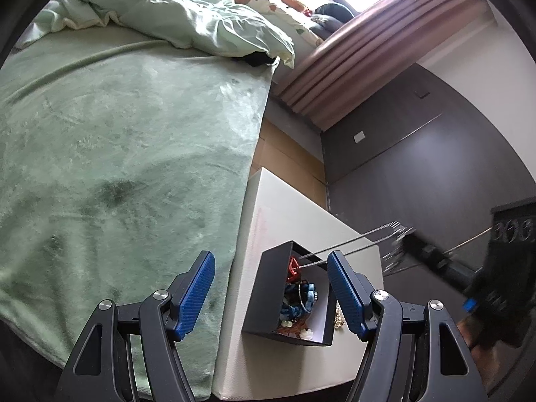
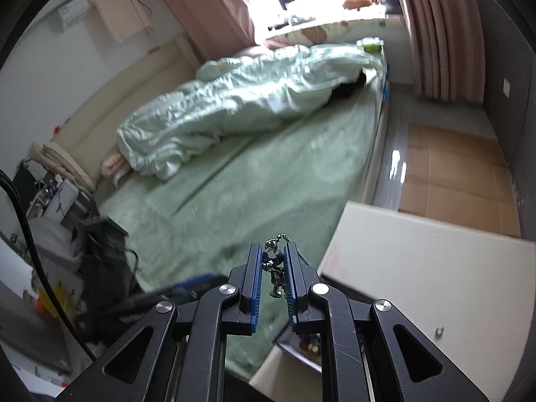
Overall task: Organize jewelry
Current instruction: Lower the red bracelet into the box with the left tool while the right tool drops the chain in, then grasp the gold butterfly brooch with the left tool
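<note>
On the white table beside the bed, a black jewelry box stands open; right gripper clenches a silver chain, left gripper spread, empty.

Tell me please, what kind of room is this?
Most likely a bedroom. A bed with a green blanket and a crumpled pale quilt fills most of the view, pink curtains hang by the window, and a black jewelry box sits on a white bedside cabinet.

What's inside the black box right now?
The black box holds a heap of jewelry: a red piece, blue beads, a thin bangle, pale beads. A silver chain runs out. Lower layers are hidden.
</note>
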